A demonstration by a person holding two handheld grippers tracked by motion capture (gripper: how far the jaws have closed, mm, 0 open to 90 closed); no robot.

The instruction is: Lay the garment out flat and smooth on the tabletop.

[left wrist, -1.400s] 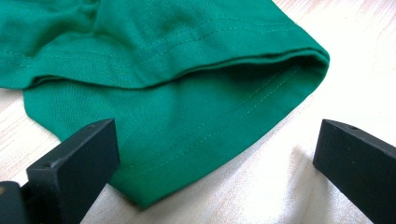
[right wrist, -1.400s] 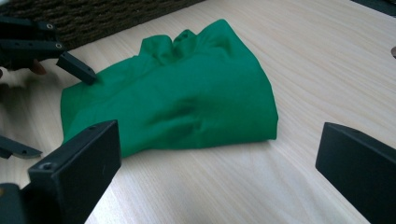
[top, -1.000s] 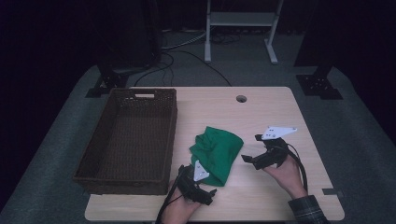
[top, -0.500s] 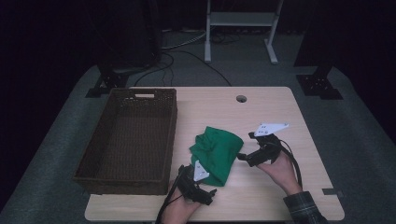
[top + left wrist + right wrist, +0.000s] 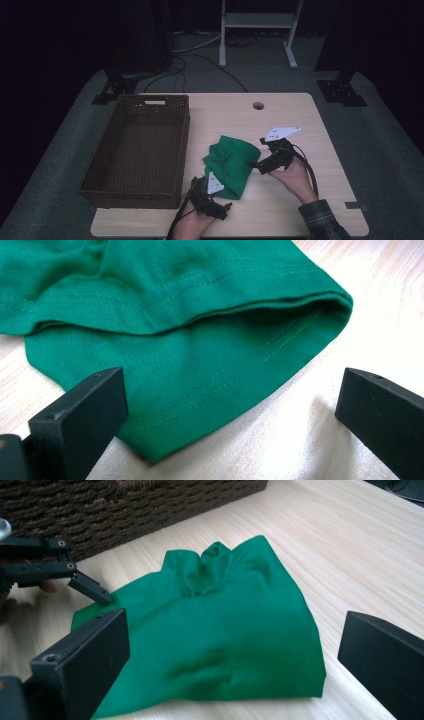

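Fingers of both the left gripper (image 5: 218, 202) and right gripper (image 5: 255, 164) spread wide, flanking the green cloth (image 5: 230, 162).

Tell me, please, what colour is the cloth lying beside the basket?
The cloth is plain green, with matching stitched hems; the left gripper view shows it best.

A dark brown rectangular wicker basket (image 5: 135, 150) with a handle slot in its far wall sits on the left part of the light wooden table (image 5: 300, 125). A small round cable hole (image 5: 258, 106) lies near the table's far edge. Beyond the table, a white metal stand (image 5: 255, 30) and black cables (image 5: 200, 55) rest on the grey carpet floor (image 5: 380, 145).
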